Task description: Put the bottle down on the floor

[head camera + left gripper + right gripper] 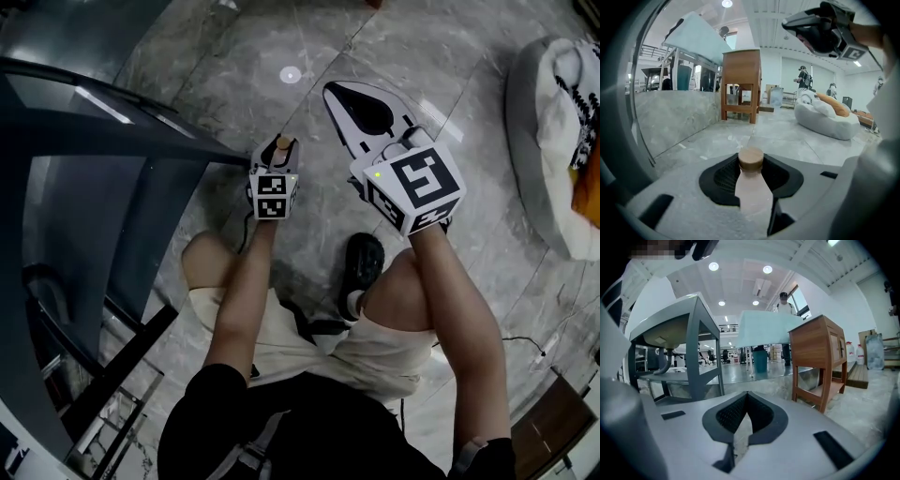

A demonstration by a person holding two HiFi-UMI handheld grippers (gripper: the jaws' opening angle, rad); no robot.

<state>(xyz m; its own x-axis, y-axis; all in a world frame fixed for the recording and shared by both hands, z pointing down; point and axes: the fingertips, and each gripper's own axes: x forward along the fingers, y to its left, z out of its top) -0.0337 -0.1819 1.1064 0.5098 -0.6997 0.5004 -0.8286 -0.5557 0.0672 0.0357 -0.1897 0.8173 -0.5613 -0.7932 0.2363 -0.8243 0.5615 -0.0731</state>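
A pale pink bottle [751, 187] with a tan cap [750, 159] lies lengthwise between the jaws of my left gripper [752, 171], cap pointing away from the camera. That gripper is shut on it. In the head view the left gripper [273, 169] hangs over the grey marble floor [234, 75], and only the bottle's cap [284, 143] shows past it. My right gripper [354, 105] is held just to the right and a little ahead, and it also shows at the top of the left gripper view [825, 28]. Its jaws [746, 401] meet at the tips with nothing between them.
A dark metal-framed table [94, 122] stands close on the left. A white beanbag [553, 141] lies at the right. A wooden cabinet [740, 84] and a person [804, 77] are farther off. The holder's knees and black shoe [364, 262] are below the grippers.
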